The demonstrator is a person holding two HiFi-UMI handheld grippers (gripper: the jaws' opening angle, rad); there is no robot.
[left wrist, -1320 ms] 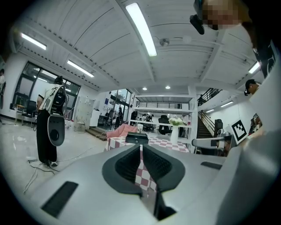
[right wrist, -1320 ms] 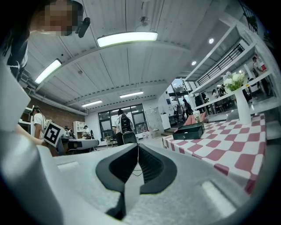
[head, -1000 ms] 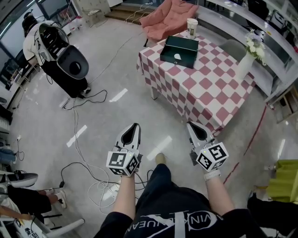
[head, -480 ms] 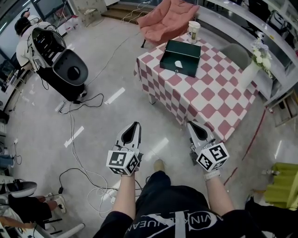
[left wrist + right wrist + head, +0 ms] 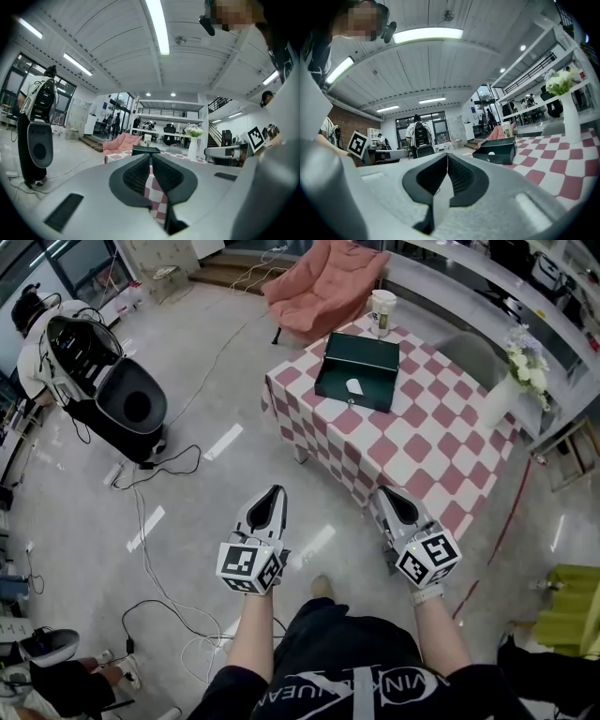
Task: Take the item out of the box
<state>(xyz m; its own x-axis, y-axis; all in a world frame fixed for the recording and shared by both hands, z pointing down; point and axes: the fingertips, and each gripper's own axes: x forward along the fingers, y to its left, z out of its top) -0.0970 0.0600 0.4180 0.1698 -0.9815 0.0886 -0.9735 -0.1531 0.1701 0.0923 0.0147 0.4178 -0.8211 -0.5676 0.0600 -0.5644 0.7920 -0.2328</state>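
A dark green open box [image 5: 357,371] sits on the far part of a red-and-white checked table [image 5: 412,442], with a small white item [image 5: 353,386] inside it. The box [image 5: 496,151] and the white item [image 5: 491,158] also show in the right gripper view, and the box [image 5: 145,150] shows far ahead in the left gripper view. My left gripper [image 5: 273,498] and right gripper [image 5: 386,495] are held side by side above the floor, well short of the table. Both are shut with nothing between the jaws.
A white vase of flowers [image 5: 502,376] and a paper cup [image 5: 382,313] stand on the table. A pink armchair [image 5: 317,285] is behind it. A black machine [image 5: 103,381] stands at left, and cables [image 5: 150,521] trail over the floor. A yellow-green object [image 5: 572,606] is at right.
The table and box have shifted down and left in the head view as I walk toward them. Both grippers keep their pose and stay shut.
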